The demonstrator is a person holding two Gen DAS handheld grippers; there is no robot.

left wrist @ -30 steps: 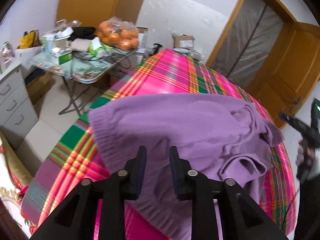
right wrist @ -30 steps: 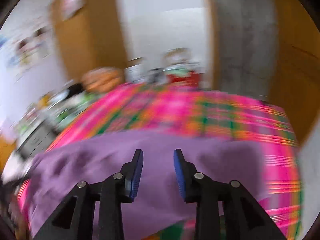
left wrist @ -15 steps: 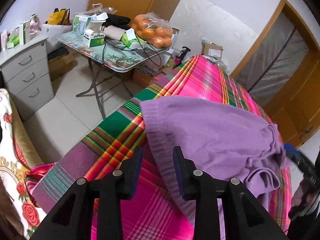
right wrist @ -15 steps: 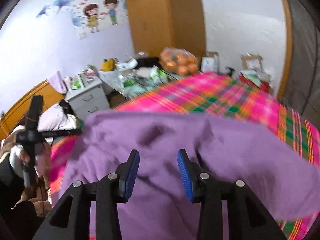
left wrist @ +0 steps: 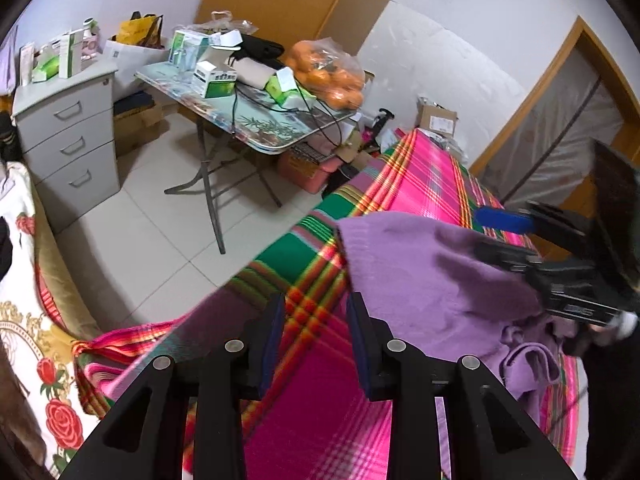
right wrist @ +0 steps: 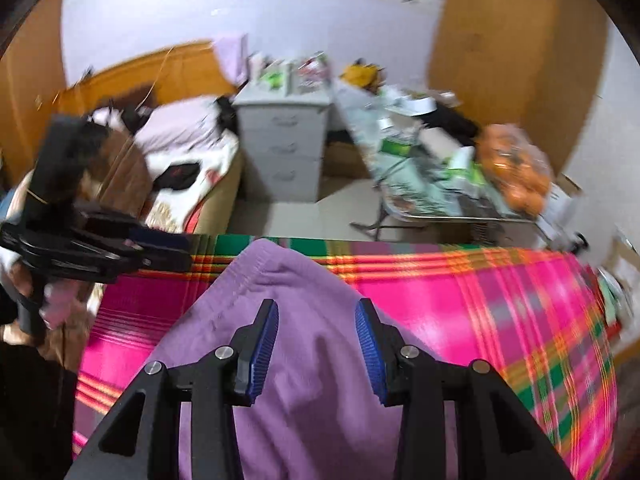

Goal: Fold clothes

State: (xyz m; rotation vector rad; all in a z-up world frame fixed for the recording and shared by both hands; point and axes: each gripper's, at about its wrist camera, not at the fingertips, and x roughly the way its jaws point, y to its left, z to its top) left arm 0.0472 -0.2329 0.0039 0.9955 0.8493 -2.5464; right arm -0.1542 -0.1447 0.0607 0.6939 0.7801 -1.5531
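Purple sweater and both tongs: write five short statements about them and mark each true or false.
1. The purple sweater lies on a plaid cloth. True.
2. The left tongs are clamped on the sweater. False: nothing is between them; only plaid cloth shows beyond the open gap.
3. The right tongs hang over the sweater with a gap between the pads. True.
4. The sweater is neatly folded into a square. False: it is rumpled, with bunched fabric at one end.
5. A bag of oranges sits on the plaid cloth. False: it sits on a folding table beside the cloth.
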